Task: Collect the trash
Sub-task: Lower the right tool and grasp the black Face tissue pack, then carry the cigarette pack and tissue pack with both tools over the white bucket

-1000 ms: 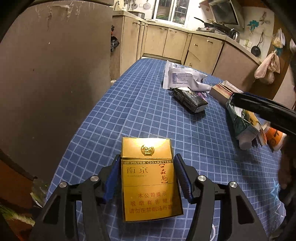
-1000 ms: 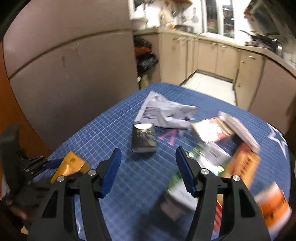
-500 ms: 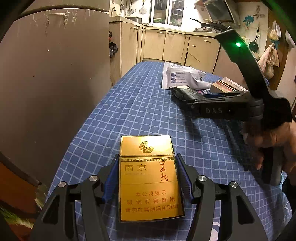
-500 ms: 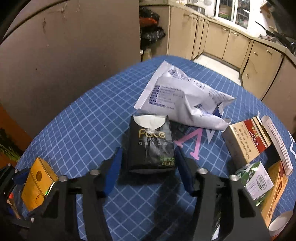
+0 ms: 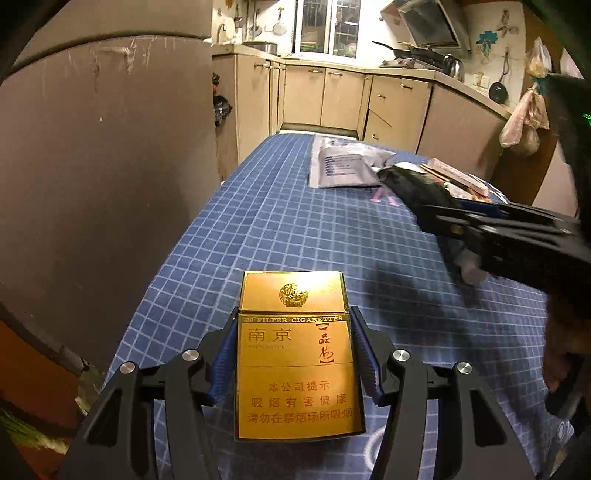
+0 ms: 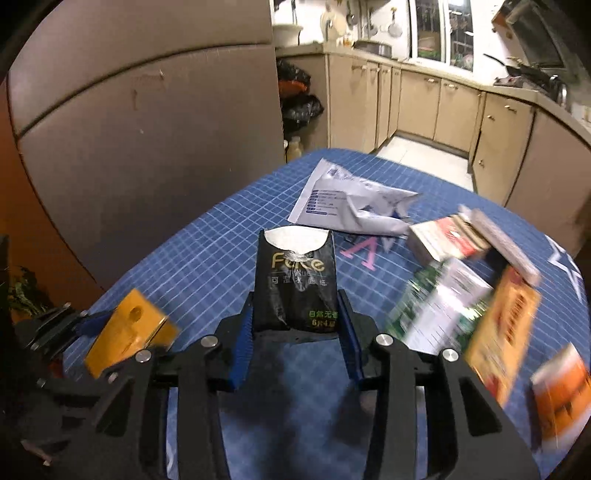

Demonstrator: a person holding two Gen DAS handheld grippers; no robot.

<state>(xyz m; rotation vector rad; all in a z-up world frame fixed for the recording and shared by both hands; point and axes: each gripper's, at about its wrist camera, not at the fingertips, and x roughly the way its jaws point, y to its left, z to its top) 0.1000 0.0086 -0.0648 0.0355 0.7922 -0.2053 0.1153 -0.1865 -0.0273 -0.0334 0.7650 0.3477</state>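
Left gripper clamps the gold pack; right gripper, jaws just closing, pinches the black tissue pack (white flap up) above the table.

We saw a dim room under warm, yellowish indoor light, brightest at the far window. Both views bent hard at the edges, with black corners. The left wrist view was sharp in the middle, with a soft shadow on the blue checked tablecloth and smear at its right edge. In the right wrist view, the boxes at right were streaked with motion blur.
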